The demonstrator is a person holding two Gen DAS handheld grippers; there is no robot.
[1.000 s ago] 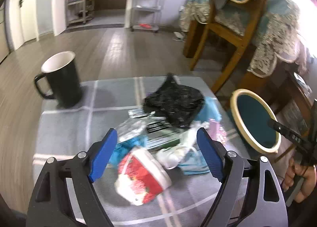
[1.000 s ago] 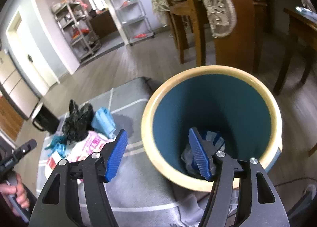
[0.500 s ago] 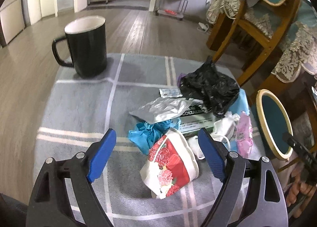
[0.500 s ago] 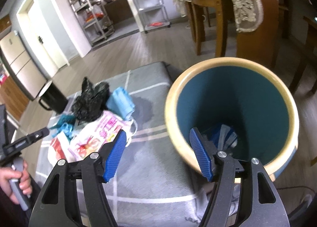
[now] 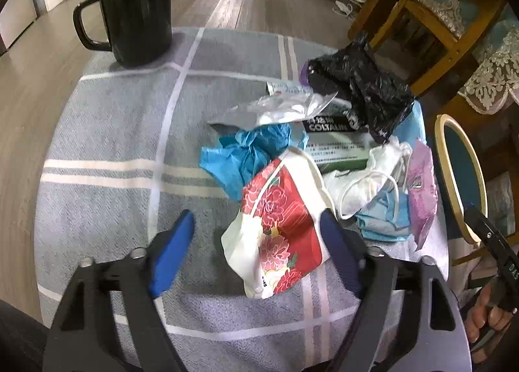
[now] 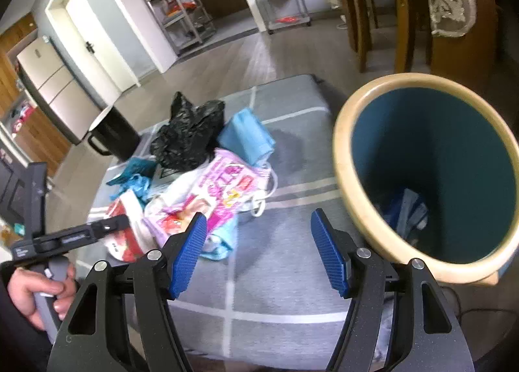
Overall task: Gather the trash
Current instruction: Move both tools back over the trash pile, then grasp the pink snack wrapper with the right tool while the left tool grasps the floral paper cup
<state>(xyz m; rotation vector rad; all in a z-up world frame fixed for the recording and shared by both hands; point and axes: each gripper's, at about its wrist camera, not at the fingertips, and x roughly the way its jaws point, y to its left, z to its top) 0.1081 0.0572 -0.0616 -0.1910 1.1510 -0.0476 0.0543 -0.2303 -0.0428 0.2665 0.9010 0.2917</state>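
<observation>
Closing on the red flowered wrapper, the left claw straddles it: jaws narrowing, wrapper between them, the right pad at or against its right edge, the left pad clear with a gap of bare cloth. No pinch yet.

Wrapper's long axis runs away from the claw, tilted slightly rightward; jaws cross it on the short side, which looks like the better bite.

Left to right on the surface: black mug at the far left corner, well apart from the pile; open cloth on the left; blue crumpled plastic just beyond the wrapper, touching it; black bag further back; white mask and pink packet to the right, near the surface edge.

Bin stands off the right edge, some scraps already inside.

Right claw spread, nothing between the jaws, hovering over bare cloth between pile and bin.

Judgement: left hand nearer the wrapper. Risk: mask loops snagging on lift.
</observation>
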